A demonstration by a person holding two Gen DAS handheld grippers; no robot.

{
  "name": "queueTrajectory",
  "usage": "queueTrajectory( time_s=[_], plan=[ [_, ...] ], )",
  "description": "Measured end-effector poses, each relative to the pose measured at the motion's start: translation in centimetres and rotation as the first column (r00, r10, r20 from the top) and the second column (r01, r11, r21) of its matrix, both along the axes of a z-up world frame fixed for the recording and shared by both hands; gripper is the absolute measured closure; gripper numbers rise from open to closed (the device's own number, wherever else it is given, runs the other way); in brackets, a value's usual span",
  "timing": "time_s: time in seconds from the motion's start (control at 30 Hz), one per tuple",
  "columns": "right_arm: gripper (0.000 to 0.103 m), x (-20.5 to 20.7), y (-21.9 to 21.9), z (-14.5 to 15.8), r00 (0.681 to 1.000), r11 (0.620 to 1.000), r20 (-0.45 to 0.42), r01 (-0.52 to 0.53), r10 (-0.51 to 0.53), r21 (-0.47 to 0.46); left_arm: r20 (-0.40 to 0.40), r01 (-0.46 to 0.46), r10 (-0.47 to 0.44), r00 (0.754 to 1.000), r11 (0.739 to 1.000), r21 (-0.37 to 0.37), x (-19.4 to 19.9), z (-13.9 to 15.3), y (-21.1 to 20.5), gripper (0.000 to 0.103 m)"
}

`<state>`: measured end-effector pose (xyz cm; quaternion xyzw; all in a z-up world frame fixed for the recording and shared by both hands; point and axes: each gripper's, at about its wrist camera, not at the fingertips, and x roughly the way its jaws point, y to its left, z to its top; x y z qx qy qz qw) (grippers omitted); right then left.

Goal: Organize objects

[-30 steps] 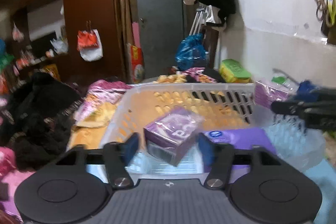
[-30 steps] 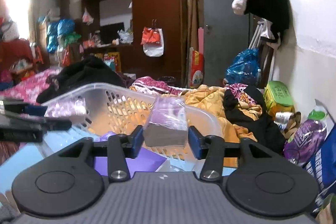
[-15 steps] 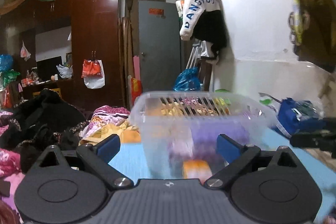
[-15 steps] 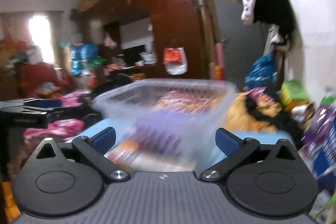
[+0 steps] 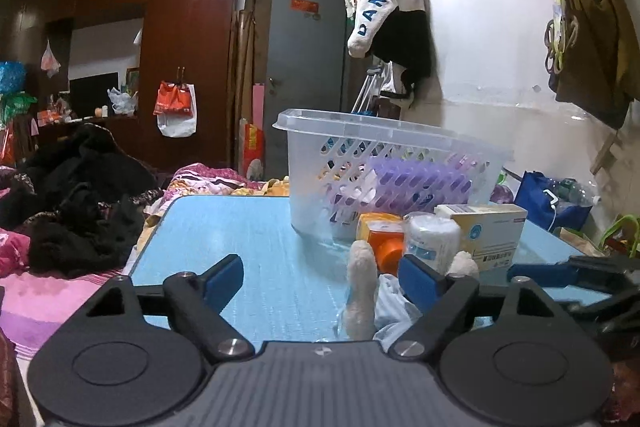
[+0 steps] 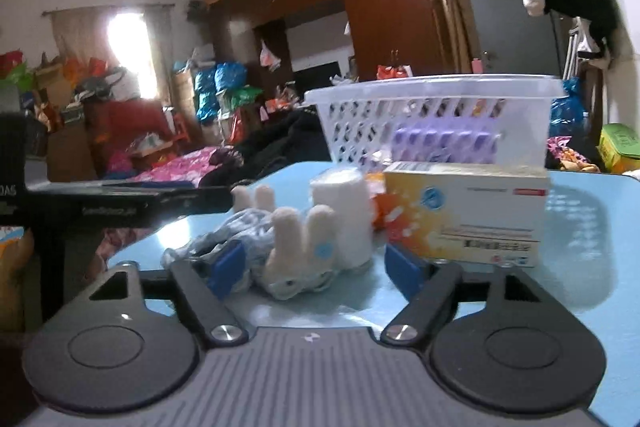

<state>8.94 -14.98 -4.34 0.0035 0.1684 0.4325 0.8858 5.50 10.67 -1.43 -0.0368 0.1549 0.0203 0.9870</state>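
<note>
both grippers stand wide open and empty; the left gripper [image 5: 322, 281] faces the blue table [image 5: 240, 235], the right gripper [image 6: 314, 267] brackets the plush toy [image 6: 280, 247]; the gauze roll [image 6: 344, 215], orange bottle [image 5: 384, 239] and yellow box [image 6: 472, 211] stand just before the basket [image 5: 384, 155], which holds purple packs; risk: closing on the toy may topple the touching roll; box print is blurred; a hanging garment [image 5: 384, 15] reads "angrou".
</note>
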Motion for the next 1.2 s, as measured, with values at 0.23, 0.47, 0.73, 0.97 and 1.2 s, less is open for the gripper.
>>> queueTrajectory(
  time_s=[0.23,0.47,0.73,0.97,1.2],
  plan=[
    [0.036,-0.6,1.7,-0.5,1.000,1.000,0.013,0.025,-0.025,-0.016,-0.006,0.012,-0.012,1.000,1.000,0.002,0.2,-1.1,-0.1,0.029],
    [0.046,-1.0,2.5,-1.2,0.999,0.998,0.017,0.037,-0.036,-0.047,-0.023,0.016,-0.016,1.000,1.000,0.002,1.0,-1.8,-0.3,0.053],
    [0.063,-1.5,2.8,-1.5,1.000,0.998,0.029,0.014,-0.012,-0.066,-0.022,0.055,-0.054,0.998,0.998,0.027,1.0,-1.9,-1.3,0.083],
    [0.068,-2.2,2.0,-1.2,0.998,0.999,0.057,-0.003,0.006,-0.047,0.021,0.075,-0.075,0.997,0.997,0.019,-0.2,-1.3,-1.4,0.085],
    [0.085,-2.9,1.2,-0.2,0.994,0.999,0.105,-0.005,0.009,-0.035,0.079,0.095,-0.099,0.992,0.994,0.049,-1.4,-0.5,-2.3,0.085]
  ],
)
